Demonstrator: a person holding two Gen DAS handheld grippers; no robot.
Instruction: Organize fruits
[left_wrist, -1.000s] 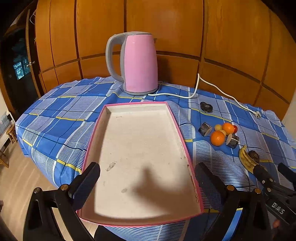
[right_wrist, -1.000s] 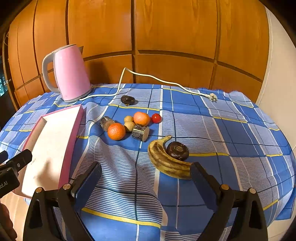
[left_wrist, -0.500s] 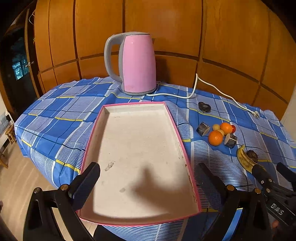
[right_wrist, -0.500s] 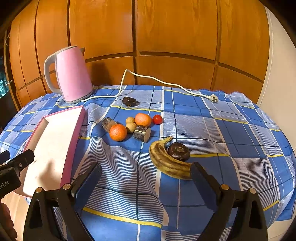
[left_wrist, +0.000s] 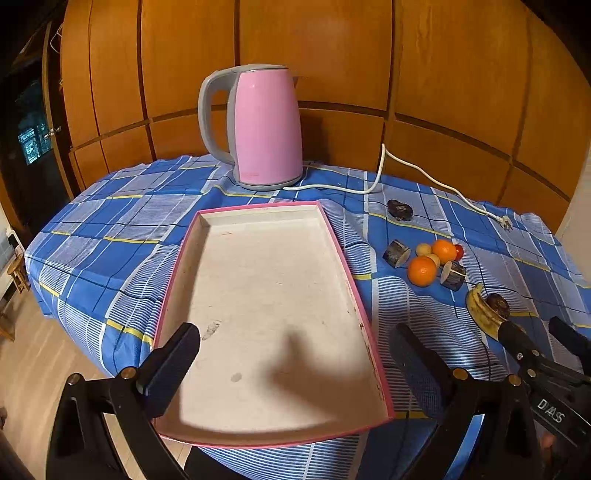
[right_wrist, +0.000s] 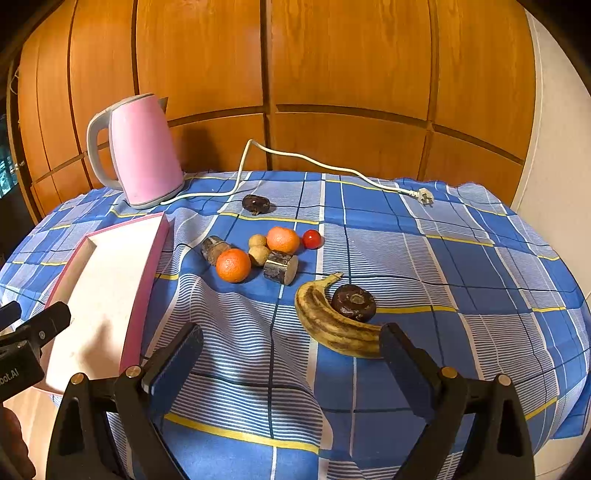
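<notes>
A pink-rimmed white tray (left_wrist: 273, 295) lies empty on the blue checked cloth; it also shows in the right wrist view (right_wrist: 107, 280). My left gripper (left_wrist: 295, 354) is open above the tray's near end. To the right lie two oranges (right_wrist: 233, 265) (right_wrist: 283, 240), a small red fruit (right_wrist: 312, 239), two small tan fruits (right_wrist: 258, 254), a spotted banana (right_wrist: 332, 325) and a dark round fruit (right_wrist: 354, 302) touching it. My right gripper (right_wrist: 291, 354) is open and empty, just short of the banana.
A pink kettle (left_wrist: 264, 125) stands at the back with its white cord (right_wrist: 332, 170) across the cloth. Two wood log pieces (right_wrist: 280, 267) (right_wrist: 213, 249) lie among the fruit. A dark lump (right_wrist: 255, 204) lies further back. Wooden panels stand behind the table.
Both grippers have drawn back and risen slightly, so the tray and the fruit sit a little farther away. Nothing on the table has moved.
</notes>
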